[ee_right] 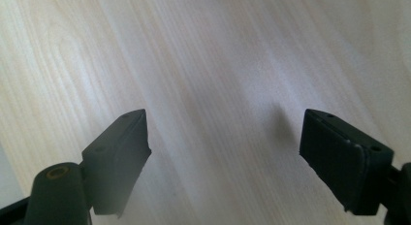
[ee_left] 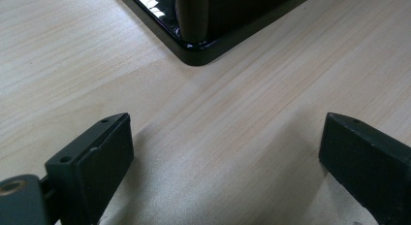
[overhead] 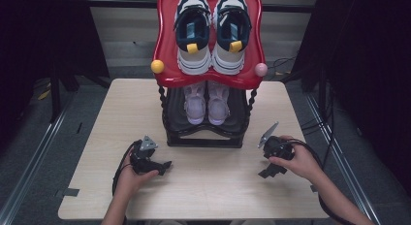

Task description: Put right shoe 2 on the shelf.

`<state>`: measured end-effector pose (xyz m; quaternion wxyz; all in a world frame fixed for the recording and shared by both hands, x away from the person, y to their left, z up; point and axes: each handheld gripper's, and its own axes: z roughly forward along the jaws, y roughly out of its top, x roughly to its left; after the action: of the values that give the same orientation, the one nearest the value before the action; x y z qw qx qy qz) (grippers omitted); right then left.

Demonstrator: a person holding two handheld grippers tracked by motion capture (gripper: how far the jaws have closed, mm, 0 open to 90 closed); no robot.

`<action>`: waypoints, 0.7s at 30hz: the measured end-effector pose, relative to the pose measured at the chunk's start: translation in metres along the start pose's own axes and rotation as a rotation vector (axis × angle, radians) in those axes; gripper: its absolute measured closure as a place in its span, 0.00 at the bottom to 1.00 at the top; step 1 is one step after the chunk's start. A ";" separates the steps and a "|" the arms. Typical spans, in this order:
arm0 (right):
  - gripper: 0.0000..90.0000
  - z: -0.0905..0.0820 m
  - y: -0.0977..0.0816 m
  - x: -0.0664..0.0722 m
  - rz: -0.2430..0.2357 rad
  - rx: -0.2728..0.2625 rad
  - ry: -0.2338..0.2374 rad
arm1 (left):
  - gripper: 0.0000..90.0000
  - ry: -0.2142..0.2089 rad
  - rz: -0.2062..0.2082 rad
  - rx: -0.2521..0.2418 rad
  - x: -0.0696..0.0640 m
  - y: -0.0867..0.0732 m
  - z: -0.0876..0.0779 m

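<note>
Pale wood-grain table [overhead: 203, 191] carries a 2-tier shoe rack [overhead: 206, 133] at its far middle, with dark curtains at both sides of the room. From the high view you can see the red top shelf [overhead: 167, 60] holding 2 navy-and-white sneakers [overhead: 193, 28], and the black lower shelf holding 2 pale lilac sneakers [overhead: 207, 104]; a yellow ball [overhead: 157, 66] and a pink ball [overhead: 260, 69] sit at the red shelf's front corners.

Your left gripper [overhead: 162, 166] lies low over the table, near the rack's front-left corner, and your right gripper [overhead: 271, 170] is near its front-right corner, both apart from the rack.

Your left gripper view adds what the high view cannot: the glossy black base corner [ee_left: 198, 53] of the rack with 1 post rising from it, just ahead of your left gripper [ee_left: 225, 159], whose jaws stand wide apart with bare table between them. Your right gripper view gives wood grain between the jaws of your right gripper [ee_right: 225, 152], also spread wide and holding nothing. No shoe is touched by either gripper.
</note>
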<state>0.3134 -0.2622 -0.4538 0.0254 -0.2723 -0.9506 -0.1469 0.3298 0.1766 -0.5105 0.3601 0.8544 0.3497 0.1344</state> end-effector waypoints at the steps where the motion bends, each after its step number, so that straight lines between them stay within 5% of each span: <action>1: 0.19 0.001 0.000 0.000 0.005 -0.004 -0.002 | 0.06 0.000 0.000 0.000 0.000 0.000 0.000; 15: 0.18 0.017 -0.011 0.001 0.058 -0.069 -0.021 | 0.06 0.002 0.000 -0.001 0.000 0.000 0.000; 21: 0.16 0.023 -0.016 0.001 0.042 -0.098 -0.027 | 0.06 0.000 0.002 0.001 0.000 0.000 0.000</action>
<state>0.3049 -0.2678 -0.4797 0.0025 -0.2949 -0.9367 -0.1889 0.3298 0.1766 -0.5104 0.3595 0.8549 0.3489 0.1347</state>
